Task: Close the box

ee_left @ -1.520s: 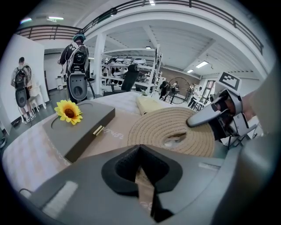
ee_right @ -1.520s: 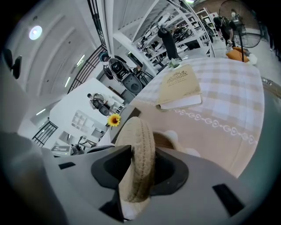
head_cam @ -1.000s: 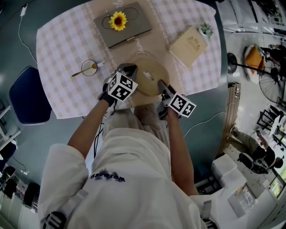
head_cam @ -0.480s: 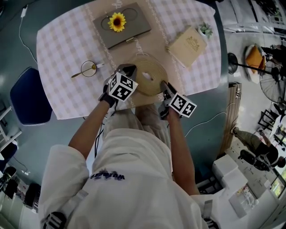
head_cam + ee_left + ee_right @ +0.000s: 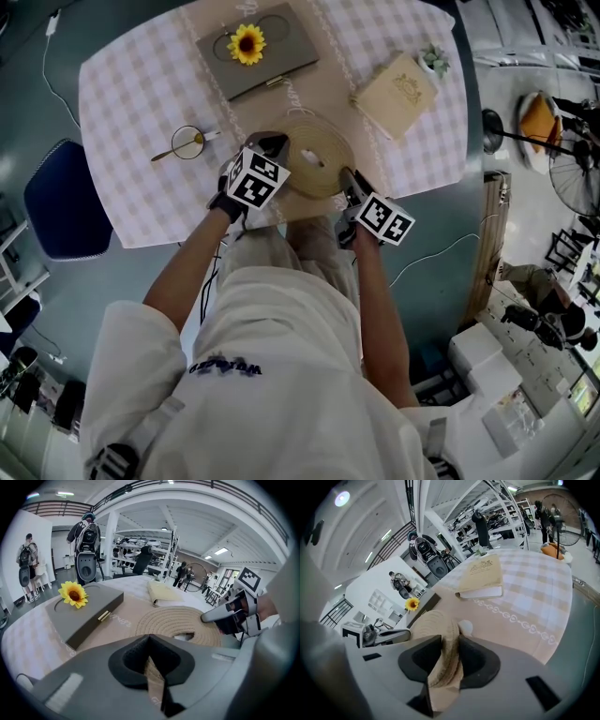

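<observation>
The grey box (image 5: 255,52) lies with its lid down at the table's far side, a gold clasp on its front and a sunflower (image 5: 247,43) on top; it also shows as the box (image 5: 84,613) and the box (image 5: 424,606). A round woven rope mat (image 5: 319,159) lies on the beige runner (image 5: 295,98) near the front edge. My left gripper (image 5: 274,145) is shut on the runner's thin edge (image 5: 152,677). My right gripper (image 5: 449,653) is shut on the mat's rim (image 5: 440,634); its jaws have just been closing with the rim between them.
A cream book (image 5: 398,92) and a small plant (image 5: 433,61) are at the far right. A glass with a spoon (image 5: 187,142) stands on the left. A blue chair (image 5: 56,202) is beside the checked table (image 5: 122,103). People stand in the background.
The mat's rim in my right gripper sits lower and looks pinched tighter than before. The left gripper has kept its hold and its place.
</observation>
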Motion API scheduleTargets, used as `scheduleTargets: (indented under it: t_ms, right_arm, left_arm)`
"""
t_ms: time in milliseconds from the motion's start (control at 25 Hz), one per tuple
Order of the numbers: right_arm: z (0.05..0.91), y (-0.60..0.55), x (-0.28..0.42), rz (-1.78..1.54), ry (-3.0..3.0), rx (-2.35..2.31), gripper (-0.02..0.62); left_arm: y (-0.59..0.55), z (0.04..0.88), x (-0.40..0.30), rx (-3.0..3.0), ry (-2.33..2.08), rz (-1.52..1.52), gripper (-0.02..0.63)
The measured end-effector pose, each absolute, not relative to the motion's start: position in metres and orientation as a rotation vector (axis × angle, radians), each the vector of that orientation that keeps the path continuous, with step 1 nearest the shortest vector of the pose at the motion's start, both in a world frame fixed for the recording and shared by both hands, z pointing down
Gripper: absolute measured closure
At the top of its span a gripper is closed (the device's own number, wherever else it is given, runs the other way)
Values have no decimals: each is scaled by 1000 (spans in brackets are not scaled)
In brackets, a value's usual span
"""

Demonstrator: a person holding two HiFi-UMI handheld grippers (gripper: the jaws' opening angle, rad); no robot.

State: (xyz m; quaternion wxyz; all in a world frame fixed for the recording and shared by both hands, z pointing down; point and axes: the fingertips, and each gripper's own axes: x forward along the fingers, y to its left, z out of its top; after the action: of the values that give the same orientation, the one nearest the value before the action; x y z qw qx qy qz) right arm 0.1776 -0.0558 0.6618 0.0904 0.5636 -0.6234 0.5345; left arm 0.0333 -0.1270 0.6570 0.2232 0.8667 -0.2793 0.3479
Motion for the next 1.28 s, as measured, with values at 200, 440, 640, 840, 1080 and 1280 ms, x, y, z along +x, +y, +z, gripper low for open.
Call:
scheduleTargets:
  t_ms: [200,440,640,840,1080,1280]
  right_arm:
    - [663,-54,179,1588,-1852,1687,476]
    - [664,-55,181,1601,-1884,1699,479]
    - [660,-50,186,1511,-1873,1703,476]
    - [658,-49,190,1467,-1874,1709,505]
    - [660,-48,192,1473,-1857,1717,514]
    - [666,-50,194,1493,-1864,1708,517]
  left_arm:
    - [-127,655,34,2379,-759,918,604]
    - [-126,654,35,2387,-749,928,604]
    - [-125,653,36,2387,-754,924,604]
    - [-124,652,37,2391,-747,925,604]
    - [-123,649,40,2393,-744,914,604]
    - [-125,647,42,2395,-745,908,604]
